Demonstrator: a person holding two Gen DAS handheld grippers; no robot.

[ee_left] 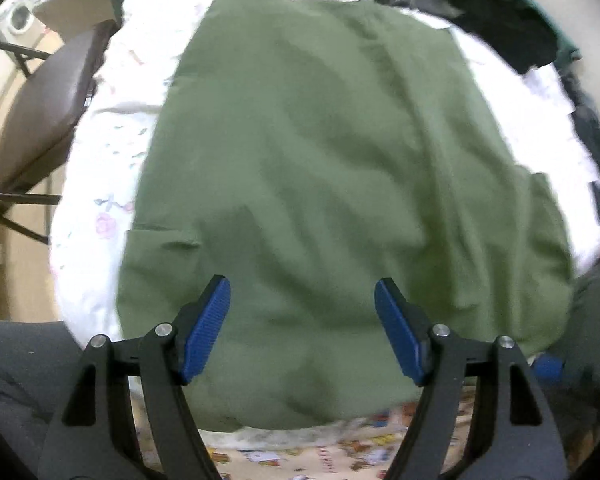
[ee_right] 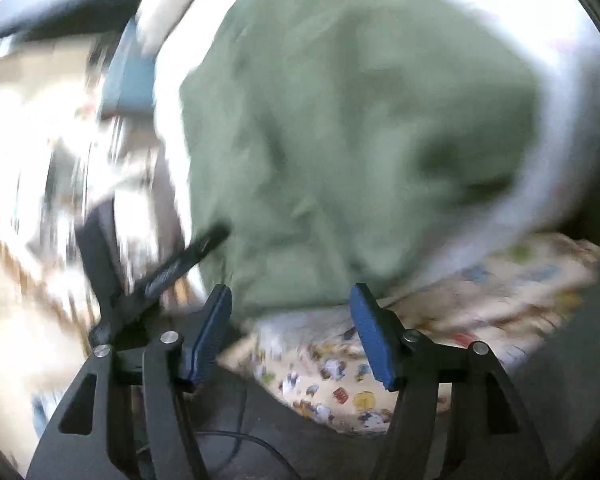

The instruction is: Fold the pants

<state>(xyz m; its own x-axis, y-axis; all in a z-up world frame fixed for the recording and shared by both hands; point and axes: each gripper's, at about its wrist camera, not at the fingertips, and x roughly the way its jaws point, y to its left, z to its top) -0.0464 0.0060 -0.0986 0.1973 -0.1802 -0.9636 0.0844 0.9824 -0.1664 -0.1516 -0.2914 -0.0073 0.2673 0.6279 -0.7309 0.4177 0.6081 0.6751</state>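
The olive-green cotton pants [ee_left: 332, 168] are seen spread, creased, on the white floral bed sheet [ee_left: 100, 184], ahead of both pairs of fingers; a fold appears just laid. The left gripper [ee_left: 302, 332] and right gripper [ee_right: 290, 334] are held wide, empty. Next, an edge must be pinched for another fold

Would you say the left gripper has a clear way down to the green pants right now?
Probably yes: the left gripper hangs open right above the green pants, which lie spread on the white sheet, with nothing between its fingers and the cloth.
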